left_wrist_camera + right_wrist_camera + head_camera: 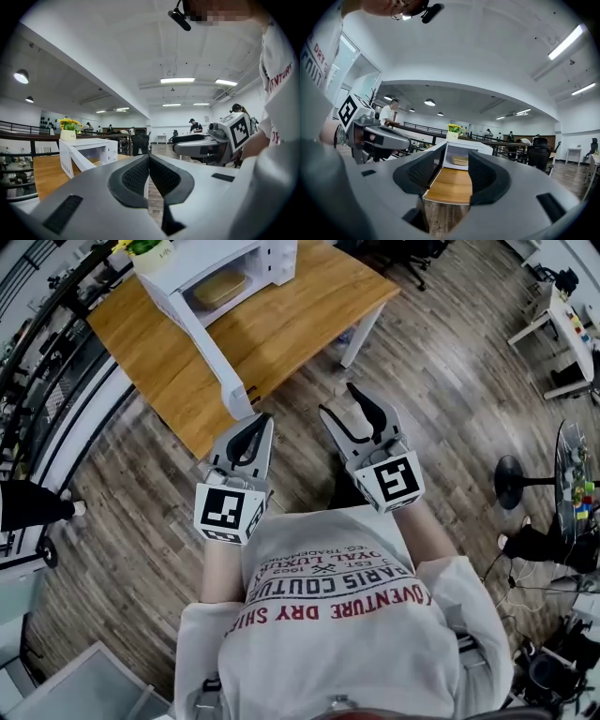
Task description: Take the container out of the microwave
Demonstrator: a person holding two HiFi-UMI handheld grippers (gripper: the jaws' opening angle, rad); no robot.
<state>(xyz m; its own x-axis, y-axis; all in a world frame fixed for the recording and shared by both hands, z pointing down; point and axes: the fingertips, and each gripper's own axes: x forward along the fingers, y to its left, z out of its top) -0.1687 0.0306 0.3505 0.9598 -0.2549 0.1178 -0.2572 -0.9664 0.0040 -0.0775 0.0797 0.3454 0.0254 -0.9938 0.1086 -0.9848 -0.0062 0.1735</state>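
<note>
Tan container [220,287] is seen inside the white microwave [187,263], whose door [202,338] is swung open, on the wooden table [300,320]. The left gripper [263,418] is held with jaws closed on nothing. The right gripper [337,399] is held with jaws wide apart and empty. Both are well apart from the container.

The microwave [277,259] cavity is left open toward the table's [300,320] near edge, and bare tabletop is seen in front of it. That lane is bounded on 1 side by the swung-out door [202,338], by which the near edge is reached.
</note>
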